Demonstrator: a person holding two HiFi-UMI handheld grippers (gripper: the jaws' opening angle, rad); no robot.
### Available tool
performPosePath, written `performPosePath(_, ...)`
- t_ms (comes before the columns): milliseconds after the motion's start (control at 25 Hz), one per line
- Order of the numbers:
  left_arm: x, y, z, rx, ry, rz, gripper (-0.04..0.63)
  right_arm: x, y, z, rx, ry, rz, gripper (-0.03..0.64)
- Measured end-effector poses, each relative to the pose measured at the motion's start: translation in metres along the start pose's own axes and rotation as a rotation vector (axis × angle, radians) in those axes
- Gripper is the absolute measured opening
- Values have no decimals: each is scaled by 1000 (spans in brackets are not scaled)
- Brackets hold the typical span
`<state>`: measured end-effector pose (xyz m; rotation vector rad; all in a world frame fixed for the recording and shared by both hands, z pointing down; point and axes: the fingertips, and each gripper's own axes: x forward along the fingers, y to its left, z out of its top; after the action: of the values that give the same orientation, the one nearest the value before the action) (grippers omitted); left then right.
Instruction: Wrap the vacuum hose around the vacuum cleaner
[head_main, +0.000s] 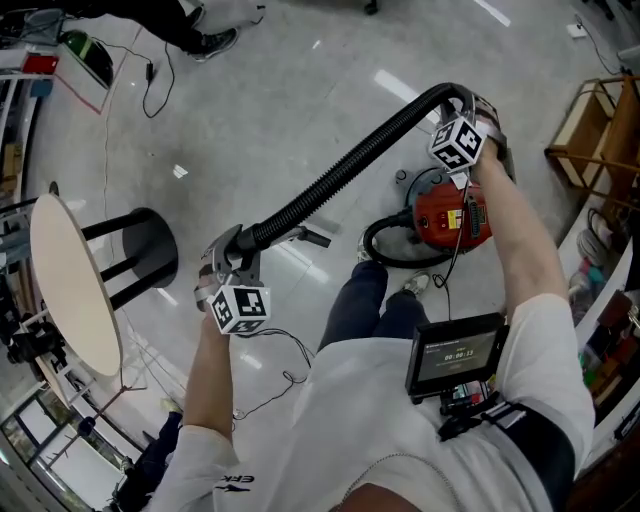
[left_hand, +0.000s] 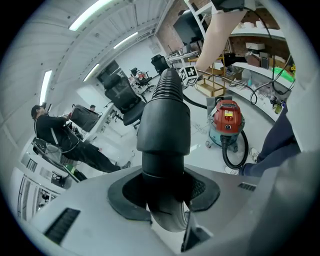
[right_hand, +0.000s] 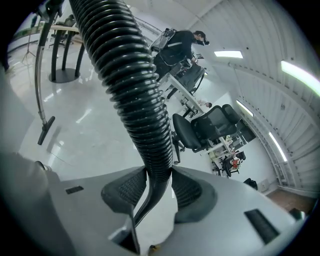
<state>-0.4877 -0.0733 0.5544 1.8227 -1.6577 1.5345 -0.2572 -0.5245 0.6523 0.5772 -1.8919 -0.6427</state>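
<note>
One black ribbed vacuum hose (head_main: 340, 175) runs in a long, nearly straight span between two hand-held grippers, above a pale glossy floor (head_main: 300, 90). The left gripper (head_main: 235, 252) is clamped on the hose's smooth black cuff. In the left gripper view its jaws (left_hand: 165, 192) press on that cuff from both sides, and the cuff's very tip is cut off below them. The right gripper (head_main: 478, 108) grips the ribbed part near the high bend of the hose. In the head view its jaws are mostly hidden behind its marker cube and the hand, but the right gripper view shows the pads (right_hand: 187, 190) squeezing the hose (right_hand: 130, 85) flat between them. Past that bend the hose disappears behind the right forearm, so how it joins the rest cannot be made out. One round red vacuum cleaner (head_main: 440, 215) stands on the floor just beyond the person's feet. The forearm partly covers it, and a loop of black hose lies on the floor against its near side. The left gripper view shows the same machine (left_hand: 227, 117) small and far off. At the left are one beige round tabletop (head_main: 70, 290), cut by its own tilt, and one black round stool (head_main: 140, 250). One person in dark clothes (left_hand: 55, 135) sits in the background, small and indistinct.
</note>
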Motion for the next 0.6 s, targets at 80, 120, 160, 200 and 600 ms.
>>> performPosePath(80,3,-2,-18,-19,23,-6,140,2,13,8,-12,3,16,158)
performPosePath(120,4,-2,-27,-27,34,-8,140,3,21,12,-20,4,27,158)
performPosePath(160,5,-3,-35,-34,44,-11,140,4,29,16,-28,4,39,158)
performPosePath(200,5,-5,-42,-41,54,-13,140,5,37,19,-34,4,51,158)
performPosePath(600,-14,-36,-100,-94,147,-24,138,-3,104,44,-76,-3,123,158)
